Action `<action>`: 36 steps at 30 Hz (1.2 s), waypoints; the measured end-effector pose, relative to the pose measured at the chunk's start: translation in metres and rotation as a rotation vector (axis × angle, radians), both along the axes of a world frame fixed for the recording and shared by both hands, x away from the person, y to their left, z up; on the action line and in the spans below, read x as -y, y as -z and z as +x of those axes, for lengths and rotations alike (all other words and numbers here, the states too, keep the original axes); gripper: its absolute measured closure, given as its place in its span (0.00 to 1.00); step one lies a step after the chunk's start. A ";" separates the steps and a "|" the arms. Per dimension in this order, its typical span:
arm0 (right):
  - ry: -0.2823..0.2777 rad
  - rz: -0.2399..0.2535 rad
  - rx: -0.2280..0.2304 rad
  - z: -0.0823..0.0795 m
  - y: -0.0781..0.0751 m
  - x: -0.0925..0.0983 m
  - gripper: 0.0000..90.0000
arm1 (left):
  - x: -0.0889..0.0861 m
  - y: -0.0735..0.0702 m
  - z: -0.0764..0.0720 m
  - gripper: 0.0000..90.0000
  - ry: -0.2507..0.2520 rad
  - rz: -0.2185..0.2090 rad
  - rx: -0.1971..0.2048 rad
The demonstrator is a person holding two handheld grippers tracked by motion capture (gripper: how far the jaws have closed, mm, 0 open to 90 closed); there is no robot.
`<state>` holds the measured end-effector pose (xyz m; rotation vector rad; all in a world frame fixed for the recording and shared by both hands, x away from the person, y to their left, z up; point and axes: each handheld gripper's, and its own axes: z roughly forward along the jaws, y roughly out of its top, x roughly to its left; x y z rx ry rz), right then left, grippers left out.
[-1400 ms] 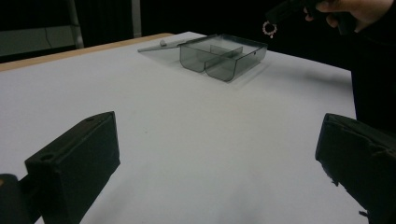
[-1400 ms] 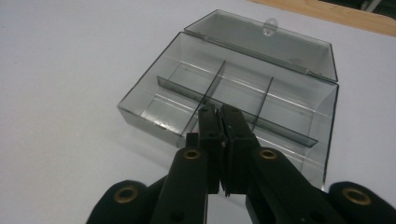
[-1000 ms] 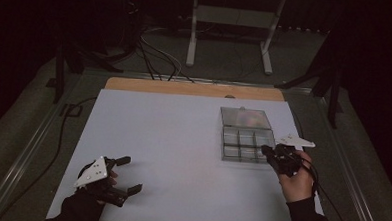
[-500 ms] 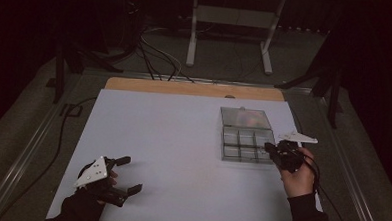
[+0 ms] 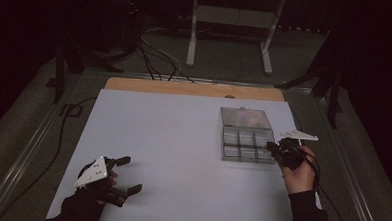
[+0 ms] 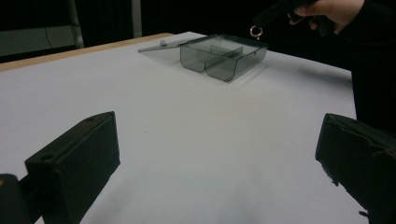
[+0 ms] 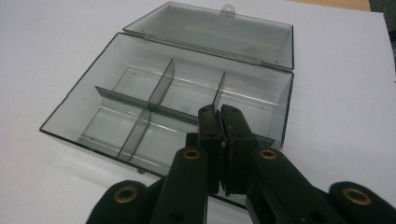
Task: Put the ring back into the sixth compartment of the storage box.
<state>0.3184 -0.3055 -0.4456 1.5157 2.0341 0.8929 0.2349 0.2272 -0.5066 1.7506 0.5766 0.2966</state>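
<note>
A clear grey compartment box (image 5: 246,151) lies on the white table (image 5: 172,139) at the right, its lid (image 5: 246,117) folded open behind it. My right gripper (image 5: 269,146) hovers at the box's near right corner with its jaws pressed together; in the right gripper view its tip (image 7: 219,114) hangs over the right-hand compartments of the box (image 7: 140,116). The left gripper view shows a small metal ring (image 6: 255,31) pinched at that tip, just above the box (image 6: 224,58). My left gripper (image 5: 132,174) rests at the table's near left, jaws wide apart and empty (image 6: 219,154).
The box's compartments look empty. A wooden strip (image 5: 195,88) runs along the table's far edge. Cables (image 5: 156,53) and a metal stand (image 5: 233,22) lie on the floor beyond. The white table spreads bare between my two grippers.
My right hand has shifted slightly farther along the box's right side, with the jaws still together. The left gripper has not moved.
</note>
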 end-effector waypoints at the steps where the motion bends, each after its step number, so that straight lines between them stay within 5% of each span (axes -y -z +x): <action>1: 0.001 -0.002 -0.002 0.001 0.001 0.001 0.98 | 0.000 0.000 0.000 0.01 -0.001 0.000 0.000; 36: 0.008 -0.020 -0.118 0.023 0.031 0.003 0.97 | 0.000 0.000 0.000 0.01 -0.003 0.003 0.000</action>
